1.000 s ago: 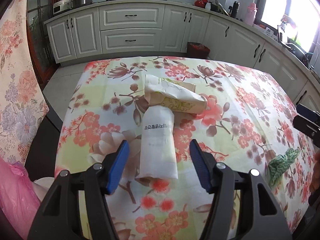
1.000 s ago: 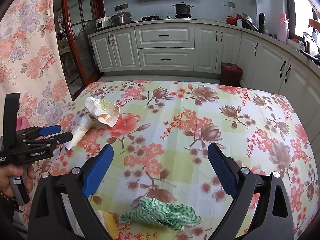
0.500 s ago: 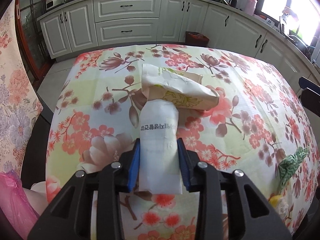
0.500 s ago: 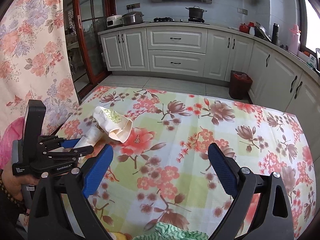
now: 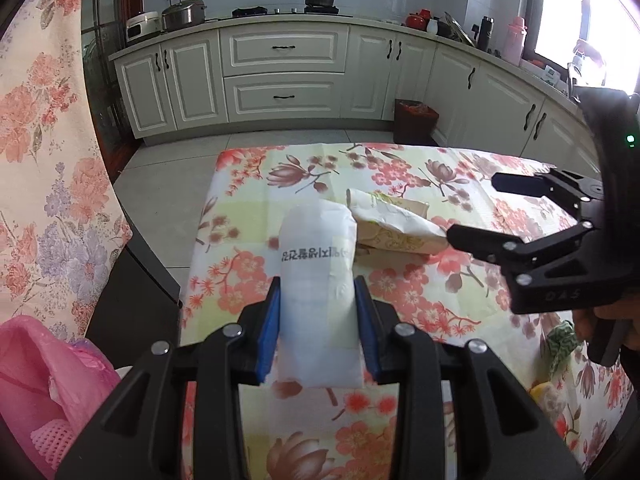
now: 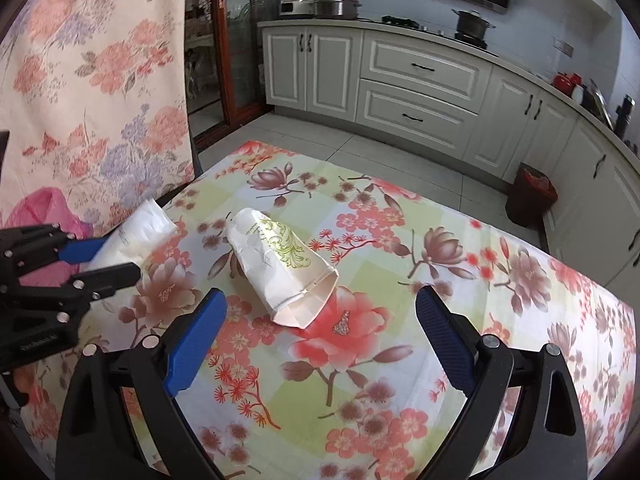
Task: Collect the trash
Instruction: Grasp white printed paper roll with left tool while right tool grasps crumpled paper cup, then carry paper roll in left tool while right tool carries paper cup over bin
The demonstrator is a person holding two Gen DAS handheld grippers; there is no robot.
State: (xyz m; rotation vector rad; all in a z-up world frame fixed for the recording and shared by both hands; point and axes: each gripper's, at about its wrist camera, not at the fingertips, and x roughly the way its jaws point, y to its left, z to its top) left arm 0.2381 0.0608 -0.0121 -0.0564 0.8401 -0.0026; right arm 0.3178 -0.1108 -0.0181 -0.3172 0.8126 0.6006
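Note:
A white printed paper packet (image 5: 316,248) is clamped between the blue pads of my left gripper (image 5: 317,296), lifted a little off the floral tablecloth (image 5: 420,288). In the right wrist view the same packet (image 6: 136,232) sticks out of the left gripper (image 6: 116,258) at the table's left edge. A crushed paper cup (image 6: 280,256) with a green pattern lies on its side just ahead of my right gripper (image 6: 320,300), which is open and empty. From the left wrist view, the cup (image 5: 394,224) lies behind the packet, and the right gripper (image 5: 474,206) reaches in from the right.
A pink plastic bag (image 5: 40,380) hangs below the table's left edge, beside a floral curtain (image 6: 80,80). A green cloth (image 5: 562,340) and a yellow item (image 5: 546,394) lie near the table's right side. White kitchen cabinets (image 6: 420,80) and a red bin (image 6: 530,196) stand beyond.
My left gripper closed on the white packet and raised it off the cloth. My right gripper swung left across the table, from over the green cloth to just before the paper cup.

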